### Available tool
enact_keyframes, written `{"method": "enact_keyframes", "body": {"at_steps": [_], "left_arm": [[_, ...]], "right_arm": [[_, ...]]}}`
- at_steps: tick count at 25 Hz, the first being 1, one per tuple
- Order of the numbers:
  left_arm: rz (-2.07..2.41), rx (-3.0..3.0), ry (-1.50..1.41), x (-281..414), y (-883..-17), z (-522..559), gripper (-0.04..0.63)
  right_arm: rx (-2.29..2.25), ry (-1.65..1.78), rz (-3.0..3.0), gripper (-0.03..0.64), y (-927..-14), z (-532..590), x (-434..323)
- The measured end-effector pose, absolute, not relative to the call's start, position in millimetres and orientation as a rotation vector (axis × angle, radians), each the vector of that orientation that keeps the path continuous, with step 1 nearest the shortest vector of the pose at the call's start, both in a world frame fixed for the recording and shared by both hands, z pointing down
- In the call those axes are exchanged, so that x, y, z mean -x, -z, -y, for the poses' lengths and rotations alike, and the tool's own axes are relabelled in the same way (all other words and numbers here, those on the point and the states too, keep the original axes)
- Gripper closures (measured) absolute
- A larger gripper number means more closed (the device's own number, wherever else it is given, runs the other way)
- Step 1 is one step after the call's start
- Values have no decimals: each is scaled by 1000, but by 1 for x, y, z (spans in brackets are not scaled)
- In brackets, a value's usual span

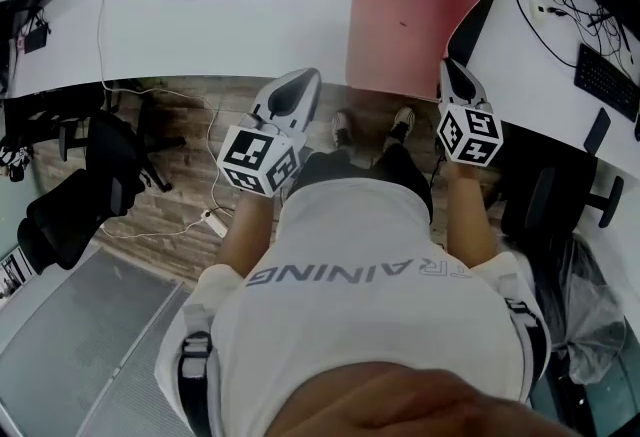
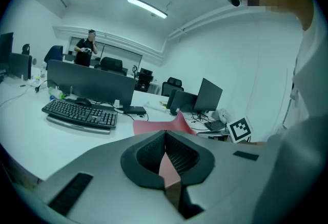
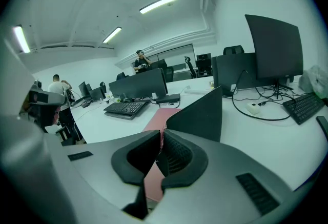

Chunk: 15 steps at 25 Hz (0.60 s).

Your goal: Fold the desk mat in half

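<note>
A pink-red top and black underside are being shown by the desk mat point(image 1: 405, 20); black-and-white square markers are being carried by the grey left gripper point(image 1: 305, 77) and right gripper point(image 1: 451, 67).

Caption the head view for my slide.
The right gripper pinches the near right corner of the pink desk mat, dark underside curling up; left gripper, shut, sits beside it.

White short-sleeved T-shirt point(image 1: 350, 275), grey block lettering across its chest; black shorts point(image 1: 352, 170) at twelve o'clock from it; pale shoes point(image 1: 342, 128) beyond; black straps point(image 1: 195, 360) at seven and four o'clock; left gripper point(image 1: 312, 75) and right gripper point(image 1: 452, 67) are light-grey shells with black ribbed pads point(image 2: 179, 154); each carries a black-and-white marker cube point(image 1: 260, 160).
</note>
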State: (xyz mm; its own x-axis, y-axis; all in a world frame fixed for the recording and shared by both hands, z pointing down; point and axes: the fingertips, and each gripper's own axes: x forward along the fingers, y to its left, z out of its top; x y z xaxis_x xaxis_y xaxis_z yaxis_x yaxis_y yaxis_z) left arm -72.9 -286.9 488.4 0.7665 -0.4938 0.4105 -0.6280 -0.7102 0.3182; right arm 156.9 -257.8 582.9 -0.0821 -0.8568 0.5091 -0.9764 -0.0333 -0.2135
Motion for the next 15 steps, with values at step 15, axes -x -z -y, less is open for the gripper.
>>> {"method": "enact_keyframes", "body": {"at_steps": [15], "left_arm": [[1072, -2394, -344, 155, -495, 289, 568]], "right_arm": [[-1652, -816, 2155, 575, -605, 298, -67]]}}
